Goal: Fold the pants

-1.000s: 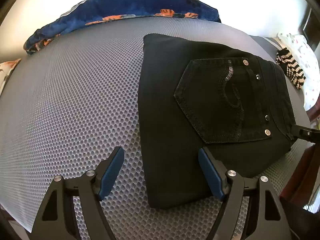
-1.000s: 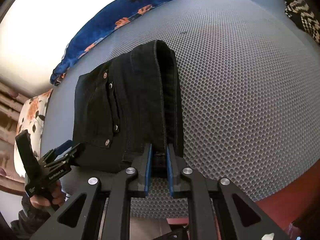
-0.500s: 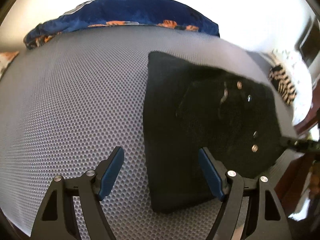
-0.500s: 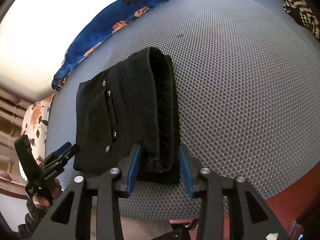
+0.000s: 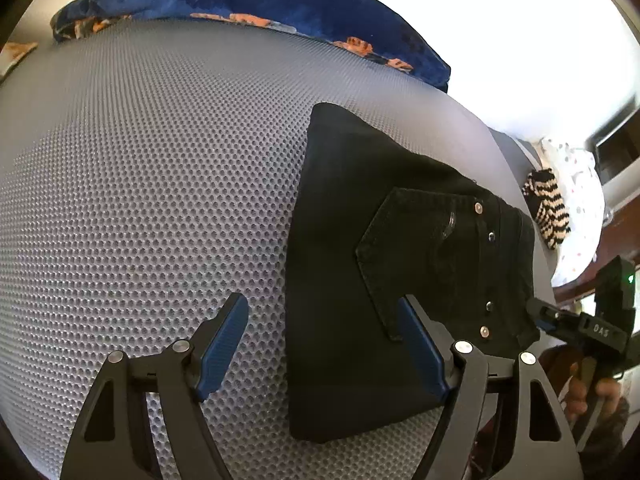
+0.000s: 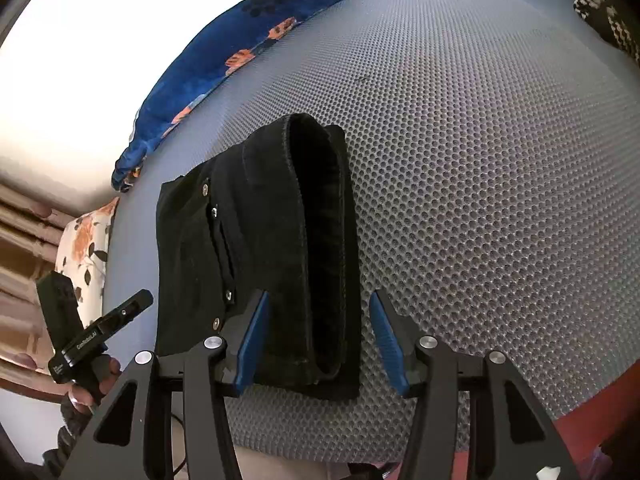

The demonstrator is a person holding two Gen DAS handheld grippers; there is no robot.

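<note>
The black jeans are lying folded on the grey mesh mat. The right gripper is opening its jaws, the waistband edge between the pads but not pressed. The left gripper is hovering wide apart over the jeans' near edge, holding nothing.

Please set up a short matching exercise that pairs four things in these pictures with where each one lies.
Things:
1. black pants
2. blue floral blanket
3. striped sock
4. grey mesh mat

Places:
A. bunched along the far edge of the mat
B. folded flat on the mat, back pocket facing up
C. spread under the pants, covering the work surface
D. off the mat's right side in the left wrist view, on white spotted fabric

Pairs: 1-B, 2-A, 3-D, 4-C
</note>
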